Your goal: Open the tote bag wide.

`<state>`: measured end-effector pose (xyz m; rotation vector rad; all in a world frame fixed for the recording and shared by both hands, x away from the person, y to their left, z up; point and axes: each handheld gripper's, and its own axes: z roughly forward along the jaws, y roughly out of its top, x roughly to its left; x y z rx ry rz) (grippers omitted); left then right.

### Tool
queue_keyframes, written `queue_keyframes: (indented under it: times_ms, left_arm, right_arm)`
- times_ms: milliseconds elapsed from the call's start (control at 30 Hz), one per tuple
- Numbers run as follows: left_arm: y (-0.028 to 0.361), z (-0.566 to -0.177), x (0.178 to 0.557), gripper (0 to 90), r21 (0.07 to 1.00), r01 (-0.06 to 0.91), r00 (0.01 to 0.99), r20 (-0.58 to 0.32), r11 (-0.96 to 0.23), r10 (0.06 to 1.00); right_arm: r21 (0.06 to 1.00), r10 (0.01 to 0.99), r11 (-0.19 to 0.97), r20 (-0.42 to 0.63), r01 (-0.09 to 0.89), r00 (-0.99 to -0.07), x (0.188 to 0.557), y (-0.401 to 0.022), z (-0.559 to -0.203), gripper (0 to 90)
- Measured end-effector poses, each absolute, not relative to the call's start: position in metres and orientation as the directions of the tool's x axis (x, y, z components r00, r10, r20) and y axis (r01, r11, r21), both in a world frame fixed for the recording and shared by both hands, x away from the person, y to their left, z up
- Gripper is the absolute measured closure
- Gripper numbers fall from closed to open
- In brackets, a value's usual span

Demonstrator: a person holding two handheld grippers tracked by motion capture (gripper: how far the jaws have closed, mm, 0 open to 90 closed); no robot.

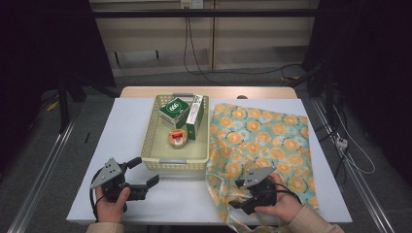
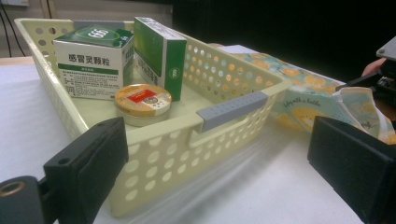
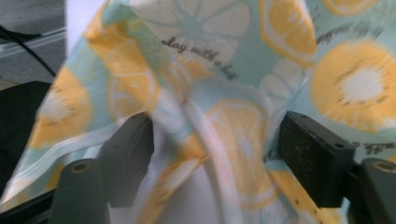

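Right tongs (image 1: 241, 196): jaws apart, straddling a raised fold of the citrus-print cloth bag (image 1: 262, 141) at its near-left corner; the pads seem not to press it (picture blurred). Left tongs (image 1: 145, 172): wide open, empty, hovering by the near wall of the cream basket (image 1: 151, 141). Basket holds two green boxes (image 1: 174, 111) and a round tin (image 1: 177, 138). Bag lies flat on the worktop (image 1: 121, 131), right of the basket. Progress: early; bag not yet lifted or opened, contents untouched.
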<state>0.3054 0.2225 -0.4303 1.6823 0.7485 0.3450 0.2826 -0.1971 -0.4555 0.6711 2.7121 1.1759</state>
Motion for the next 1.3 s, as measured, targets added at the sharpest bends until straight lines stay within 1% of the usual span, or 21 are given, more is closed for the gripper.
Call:
queue_keyframes:
  times_ms: [67, 133, 200, 233, 300, 333, 367, 467, 567, 700, 800, 867, 933, 1067, 1300]
  left_arm:
    - [0.222, -0.431, 0.306, 4.9, 0.952, 0.292, 0.749, -0.168, -0.091, 0.641]
    - [0.222, -0.43, 0.305, 4.9, 0.953, 0.29, 0.751, -0.167, -0.091, 0.638]
    - [0.222, -0.43, 0.305, 4.9, 0.953, 0.29, 0.751, -0.168, -0.089, 0.639]
    - [0.221, -0.43, 0.305, 4.9, 0.953, 0.291, 0.75, -0.17, -0.088, 0.639]
    - [0.221, -0.43, 0.305, 4.9, 0.953, 0.29, 0.752, -0.167, -0.092, 0.638]
    - [0.221, -0.43, 0.305, 4.9, 0.953, 0.29, 0.752, -0.167, -0.092, 0.638]
    - [0.221, -0.43, 0.305, 4.9, 0.952, 0.289, 0.753, -0.164, -0.096, 0.638]
    - [0.22, -0.429, 0.304, 4.9, 0.952, 0.291, 0.752, -0.169, -0.091, 0.637]
    - [0.22, -0.429, 0.305, 4.9, 0.952, 0.289, 0.754, -0.164, -0.098, 0.636]
    - [0.221, -0.429, 0.305, 4.9, 0.953, 0.289, 0.751, -0.168, -0.09, 0.639]
    - [0.222, -0.43, 0.305, 4.9, 0.952, 0.292, 0.75, -0.169, -0.091, 0.639]
    - [0.222, -0.43, 0.305, 4.9, 0.953, 0.29, 0.752, -0.168, -0.091, 0.638]
    - [0.222, -0.43, 0.305, 4.9, 0.953, 0.29, 0.751, -0.169, -0.088, 0.638]
    - [0.222, -0.43, 0.305, 4.9, 0.952, 0.294, 0.748, -0.175, -0.084, 0.64]
    - [0.223, -0.432, 0.306, 4.9, 0.951, 0.298, 0.748, -0.178, -0.083, 0.64]
  right_arm:
    - [0.725, 0.451, 0.597, 0.051, 0.343, -0.891, 0.284, -0.195, -0.457, 35.4]
    - [0.731, 0.467, 0.588, 0.042, 0.346, -0.883, 0.286, -0.194, -0.457, 44.6]
    - [0.73, 0.465, 0.59, 0.04, 0.344, -0.884, 0.286, -0.193, -0.457, 50.4]
    - [0.73, 0.462, 0.591, 0.043, 0.343, -0.886, 0.286, -0.192, -0.456, 55.4]
    - [0.725, 0.456, 0.601, 0.033, 0.336, -0.889, 0.286, -0.19, -0.455, 62.1]
    - [0.725, 0.454, 0.602, 0.035, 0.336, -0.89, 0.286, -0.189, -0.454, 67.4]
    - [0.723, 0.446, 0.606, 0.035, 0.331, -0.894, 0.285, -0.188, -0.454, 70.5]
    - [0.721, 0.456, 0.601, 0.045, 0.345, -0.889, 0.287, -0.187, -0.454, 76.0]
    - [0.719, 0.454, 0.604, 0.044, 0.344, -0.89, 0.289, -0.186, -0.453, 86.1]
    - [0.716, 0.479, 0.588, 0.065, 0.375, -0.875, 0.294, -0.188, -0.452, 89.0]
    - [0.727, 0.503, 0.556, 0.093, 0.404, -0.859, 0.302, -0.192, -0.449, 89.6]
    - [0.731, 0.528, 0.541, 0.091, 0.417, -0.844, 0.309, -0.194, -0.446, 89.8]
    - [0.739, 0.546, 0.509, 0.118, 0.44, -0.83, 0.317, -0.197, -0.444, 89.8]
    - [0.745, 0.591, 0.489, 0.099, 0.453, -0.801, 0.336, -0.204, -0.44, 89.9]
    - [0.745, 0.668, 0.441, 0.1, 0.5, -0.738, 0.365, -0.225, -0.438, 89.9]
